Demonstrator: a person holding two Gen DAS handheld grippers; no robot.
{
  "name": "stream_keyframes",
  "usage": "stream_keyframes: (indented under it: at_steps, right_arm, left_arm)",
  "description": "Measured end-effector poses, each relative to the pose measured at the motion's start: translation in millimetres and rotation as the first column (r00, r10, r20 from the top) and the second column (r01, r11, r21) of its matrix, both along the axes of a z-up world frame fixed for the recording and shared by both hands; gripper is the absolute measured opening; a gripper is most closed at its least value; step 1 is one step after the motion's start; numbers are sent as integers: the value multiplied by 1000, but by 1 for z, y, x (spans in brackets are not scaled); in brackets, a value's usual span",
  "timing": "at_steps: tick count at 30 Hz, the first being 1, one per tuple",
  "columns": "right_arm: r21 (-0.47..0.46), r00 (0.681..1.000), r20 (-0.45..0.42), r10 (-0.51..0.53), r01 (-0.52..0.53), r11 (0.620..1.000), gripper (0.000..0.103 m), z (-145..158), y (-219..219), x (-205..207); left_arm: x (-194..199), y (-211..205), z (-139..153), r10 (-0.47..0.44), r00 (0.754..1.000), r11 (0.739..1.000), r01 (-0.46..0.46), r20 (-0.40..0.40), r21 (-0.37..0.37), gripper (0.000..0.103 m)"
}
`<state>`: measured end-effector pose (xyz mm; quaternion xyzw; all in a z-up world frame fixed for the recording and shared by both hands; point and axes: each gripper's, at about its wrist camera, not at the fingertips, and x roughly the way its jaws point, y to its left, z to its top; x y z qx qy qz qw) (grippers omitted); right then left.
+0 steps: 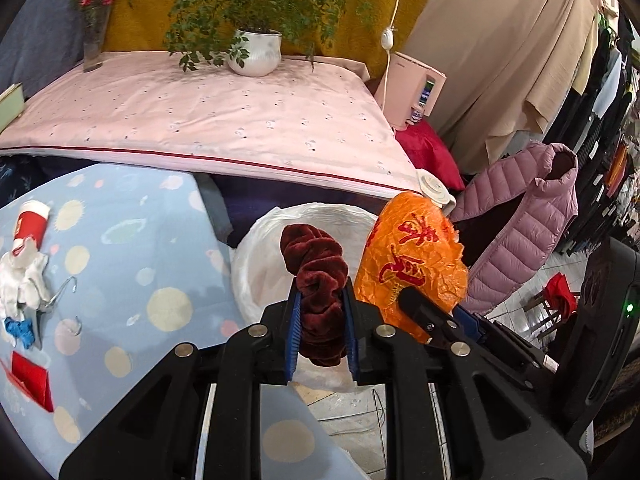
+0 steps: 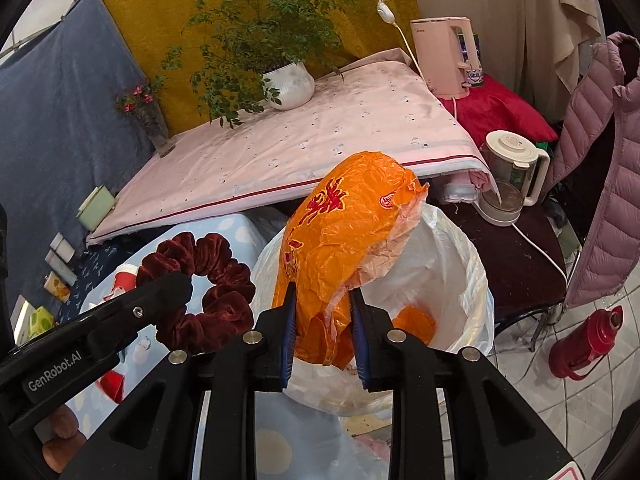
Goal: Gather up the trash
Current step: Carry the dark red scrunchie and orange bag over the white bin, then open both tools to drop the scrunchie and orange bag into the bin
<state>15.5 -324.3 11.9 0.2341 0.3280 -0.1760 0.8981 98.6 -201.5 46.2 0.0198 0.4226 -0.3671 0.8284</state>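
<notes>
The orange wrapper hangs over the white-lined bin, pinched in the right gripper; beside it the left gripper clamps a maroon scrunchie. Dropping looks like the step in hand: both fingers need to part over the liner. Only the left view shows a red cup and tissues waiting on the spotted counter.

A potted plant and flower vase stand on the pink-sheeted table.
</notes>
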Motion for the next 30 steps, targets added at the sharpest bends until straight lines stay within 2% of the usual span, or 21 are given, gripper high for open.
stream_keyframes:
  at_steps: [1,3,6,8,10,20,30]
  right_arm:
    - [1,1000,-2,-8,8,1000,30,-1,-3,1]
    - [5,1000,-1,-28,28,1000,43,-3,-10,1]
    - [7,999,2,-48,48,999,49,-3,-18,2]
    - [10,999,1,-52,52,999,49,-3,-21,2]
    - [11,999,1,-53,53,999,49,-3,-21,2]
    - [-4,999,0,-32,32,999,50,1,-12,3]
    - [-34,999,-2,51,-51,998,51,9,28,16]
  left_arm:
    - [2,-3,-1,-3,1000,1000,3,-4,-3,19]
    - [5,-8,-2,-4,1000,1000,4,-4,-7,20]
    - [9,-13,-3,0,1000,1000,0,-1,-2,25]
    - [11,-14,-3,11,1000,1000,-11,-3,-3,38]
    - [13,-12,-2,25,1000,1000,-25,3,-7,43]
    - [18,7,2,70,997,997,-70,18,-9,44]
    - [23,54,-3,188,982,982,-189,28,26,44]
